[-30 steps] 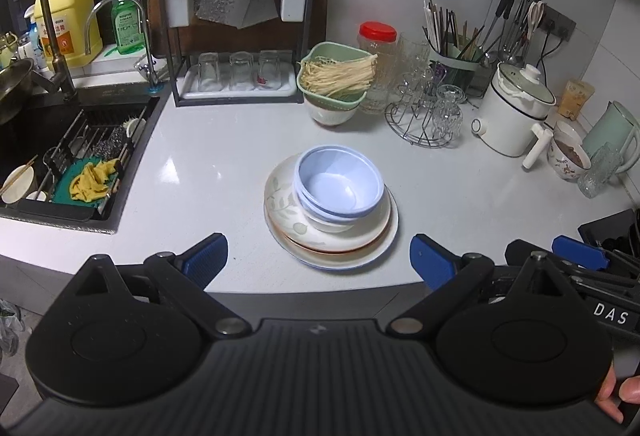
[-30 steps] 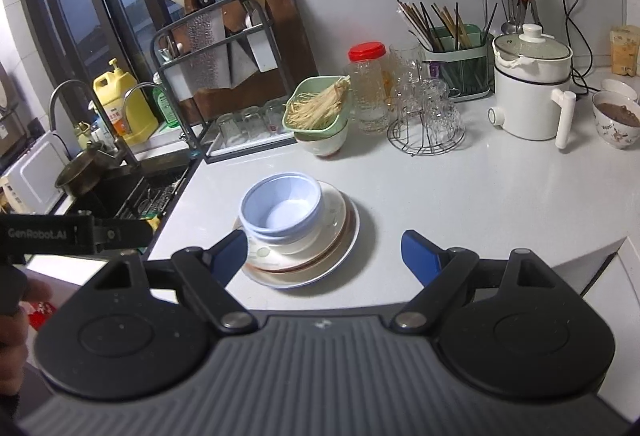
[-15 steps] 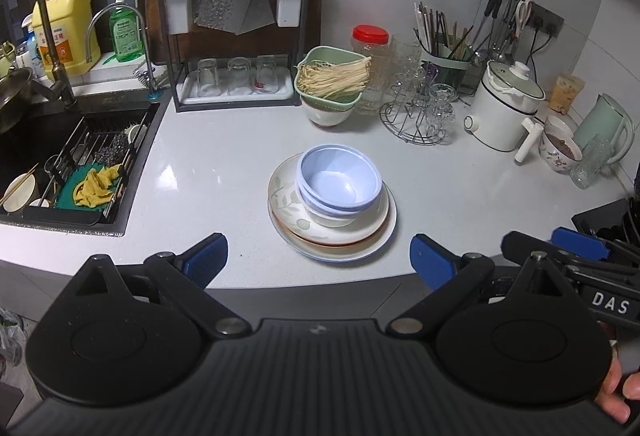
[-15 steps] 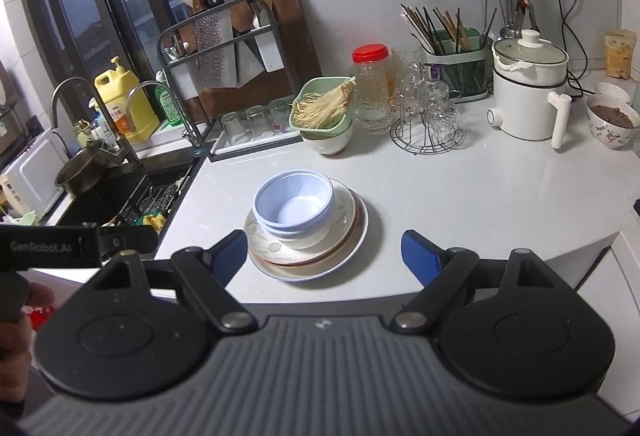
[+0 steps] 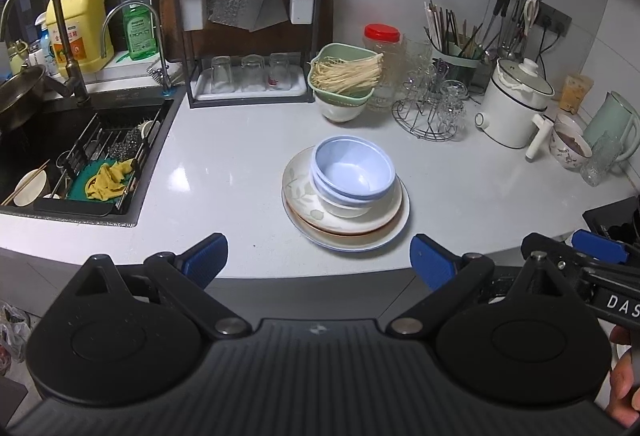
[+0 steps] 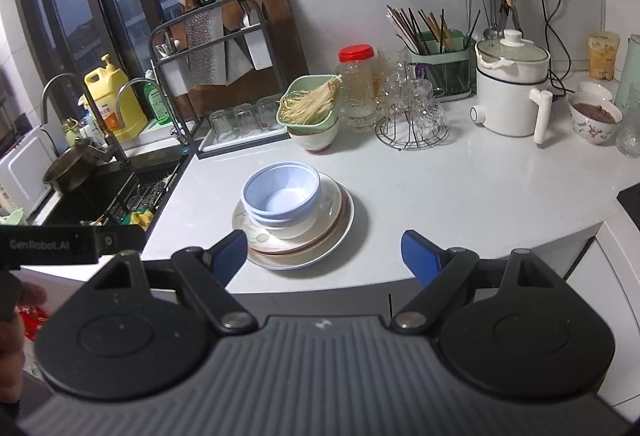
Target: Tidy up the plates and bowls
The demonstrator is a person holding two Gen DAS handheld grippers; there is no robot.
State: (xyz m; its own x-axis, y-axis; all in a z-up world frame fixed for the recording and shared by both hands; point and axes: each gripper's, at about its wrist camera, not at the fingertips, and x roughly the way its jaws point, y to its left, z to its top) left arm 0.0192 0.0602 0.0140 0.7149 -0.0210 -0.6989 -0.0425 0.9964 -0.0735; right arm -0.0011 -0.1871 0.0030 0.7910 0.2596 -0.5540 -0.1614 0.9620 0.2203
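A stack of plates point(image 5: 384, 228) point(image 6: 340, 228) rests on the white counter point(image 5: 224, 172) near its front edge. Blue bowls point(image 5: 352, 168) point(image 6: 282, 192) are nested on a cream bowl on top of the stack. My left gripper point(image 5: 318, 262) hangs open just off the counter's front edge, short of the stack, with nothing between its blue fingertips. My right gripper point(image 6: 322, 252) is open too, empty, in front of the stack. Each wrist view catches the other gripper at its side edge.
A sink point(image 5: 60, 156) with a dish rack and yellow cloth lies to the left. Behind the stack stand a glass rack point(image 5: 248, 76), a green basket of noodles point(image 5: 344, 74) on a bowl, a jar, a glass stand point(image 5: 432, 108) and a white pot point(image 5: 516, 104). A filled bowl point(image 5: 570, 146) sits far right.
Both grippers have drawn back a little from the counter, so the stack looks slightly smaller and further off. Both stay open and empty; the dishes have not moved.
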